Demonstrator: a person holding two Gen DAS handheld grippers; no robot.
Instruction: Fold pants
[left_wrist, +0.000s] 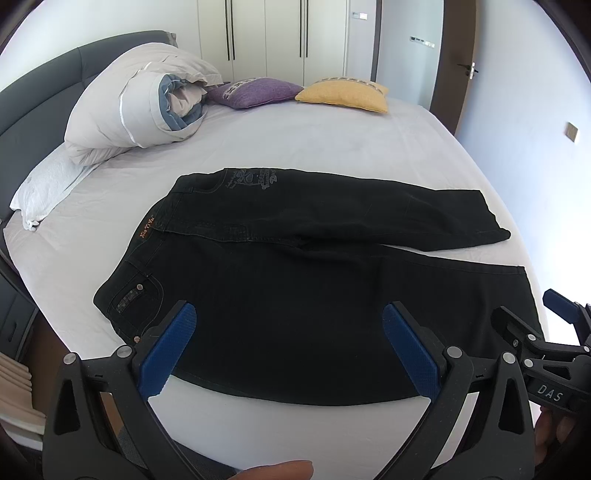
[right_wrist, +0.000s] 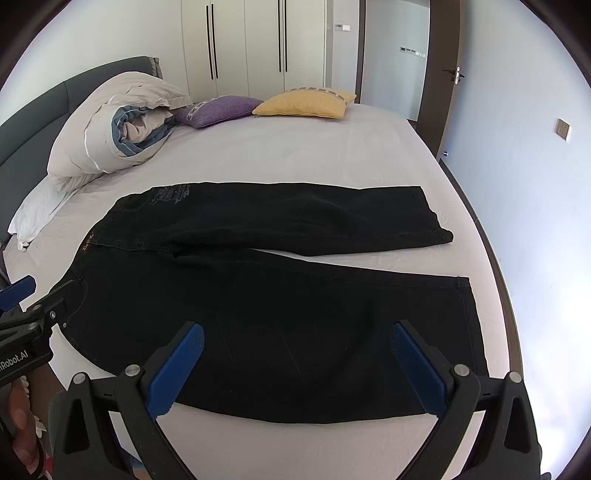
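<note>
Black pants (left_wrist: 295, 295) lie flat on the bed, waist to the left, both legs spread out to the right; they also show in the right wrist view (right_wrist: 280, 314). My left gripper (left_wrist: 290, 317) is open and empty, hovering over the near leg close to the waist pocket. My right gripper (right_wrist: 297, 336) is open and empty, hovering over the near leg toward its hem. The right gripper shows at the right edge of the left wrist view (left_wrist: 554, 321). The left gripper shows at the left edge of the right wrist view (right_wrist: 22, 306).
The bed (left_wrist: 332, 147) has a pale sheet. A rolled duvet (left_wrist: 140, 107) and white pillow (left_wrist: 44, 188) lie at the head end, with a purple cushion (left_wrist: 255, 92) and yellow cushion (left_wrist: 343, 96) behind. A grey headboard (left_wrist: 33, 110), wardrobe and door stand beyond.
</note>
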